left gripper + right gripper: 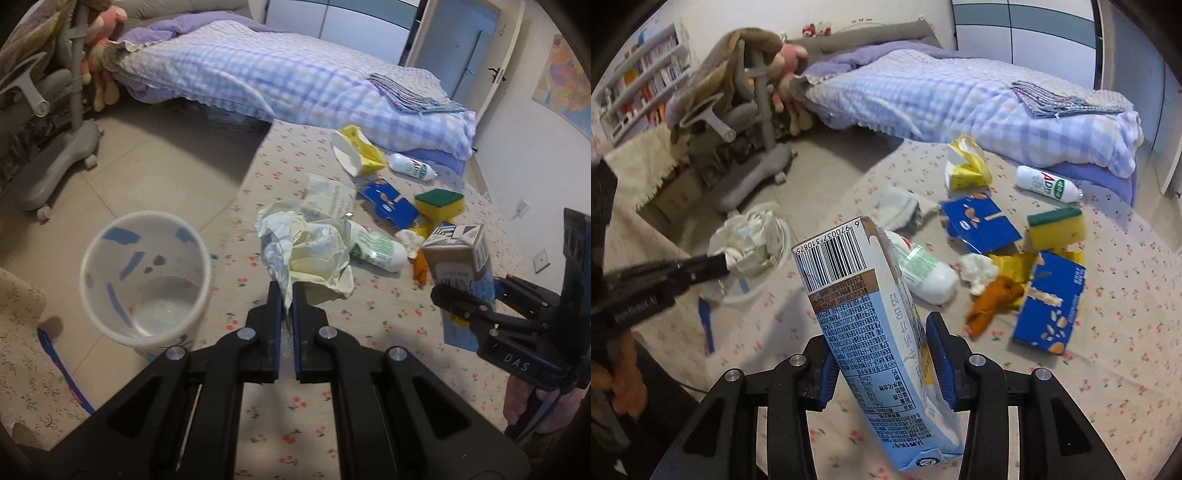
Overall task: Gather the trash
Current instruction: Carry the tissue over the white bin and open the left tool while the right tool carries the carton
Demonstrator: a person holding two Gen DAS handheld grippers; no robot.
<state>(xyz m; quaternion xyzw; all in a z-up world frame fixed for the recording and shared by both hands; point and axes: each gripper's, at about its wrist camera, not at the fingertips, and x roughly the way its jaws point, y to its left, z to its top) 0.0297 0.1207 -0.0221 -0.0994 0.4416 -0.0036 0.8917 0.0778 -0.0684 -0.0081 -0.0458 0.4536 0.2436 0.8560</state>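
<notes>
Trash: crumpled paper (pixel 310 251) pinched in left gripper (pixel 287 291) beside white bin (pixel 146 277) | milk carton (pixel 871 314) clamped in right gripper (pixel 882 365) above floral cloth (pixel 1108 332) | step: carrying both | next: release into bin, paper first

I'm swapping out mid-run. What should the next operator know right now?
Left gripper: shut on crumpled paper, near the bin.
Right gripper: shut on the milk carton, lifted off the cloth.
Done: nothing in the bin yet; in the left view it looks empty.
Left: drop both, then clear the two white bottles, blue boxes, yellow carton, wrappers and tissue. The sponge may not be trash.
</notes>
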